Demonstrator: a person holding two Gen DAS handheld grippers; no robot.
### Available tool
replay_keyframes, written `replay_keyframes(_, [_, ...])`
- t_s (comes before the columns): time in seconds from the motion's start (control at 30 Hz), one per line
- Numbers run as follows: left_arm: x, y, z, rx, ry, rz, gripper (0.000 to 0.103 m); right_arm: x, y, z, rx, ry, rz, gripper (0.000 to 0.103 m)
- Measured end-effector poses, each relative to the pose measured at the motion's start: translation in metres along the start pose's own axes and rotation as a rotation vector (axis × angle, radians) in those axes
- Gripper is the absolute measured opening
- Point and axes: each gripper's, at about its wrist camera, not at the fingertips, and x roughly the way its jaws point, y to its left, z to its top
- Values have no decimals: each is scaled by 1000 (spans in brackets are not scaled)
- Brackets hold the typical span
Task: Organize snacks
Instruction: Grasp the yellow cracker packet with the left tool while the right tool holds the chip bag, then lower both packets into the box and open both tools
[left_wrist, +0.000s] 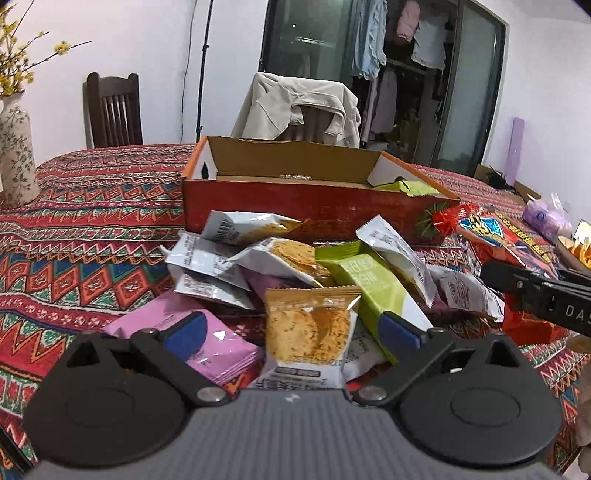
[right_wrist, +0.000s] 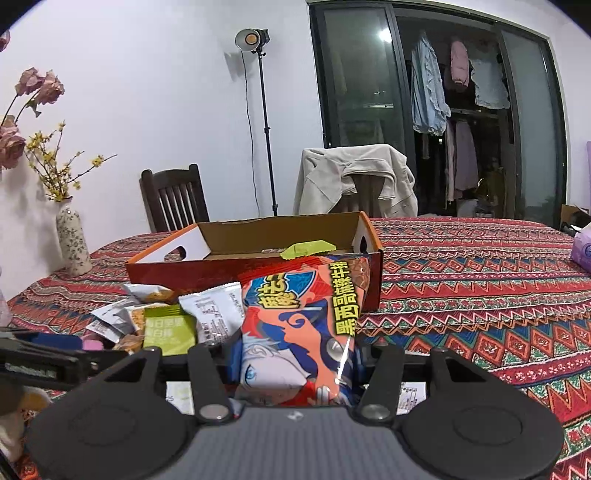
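Note:
A pile of small snack packets lies on the patterned tablecloth in front of an open red cardboard box. A green packet lies inside the box. My left gripper is open, its blue fingertips on either side of a tan cracker packet, not closed on it. My right gripper is shut on a large red and blue snack bag and holds it up in front of the box. The bag also shows at the right in the left wrist view.
A floral vase stands at the table's far left. Two chairs stand behind the table, one draped with a beige jacket. A purple tissue pack and a bowl lie at the right. A light stand stands by the wall.

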Motion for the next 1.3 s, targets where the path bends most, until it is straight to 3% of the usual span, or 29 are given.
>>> replay_keyframes(0.13, [6,-1,0,5,17,-7,79,-2,-1,-1,8,1,8,51])
replay_keyframes(0.3, [7,-2,-2,13,11,-7,71,-1,0,-2,10,9,16,51])
replay_keyframes(0.4, [8,0,-2,2,31,-43,46,-1,1,-3,9,12,22,51])
replay_keyframes(0.53, [7,2,-3,-9,22,-39,41,-2,3,-3,6,11,23,51])
replay_keyframes(0.87, [-18,4,6,-2,-57,-38,41,-9,5,0,-2,-6,25,51])
replay_keyframes(1.3, [-31,7,52,16,-181,-30,41,-7,8,33,-18,-54,9,51])
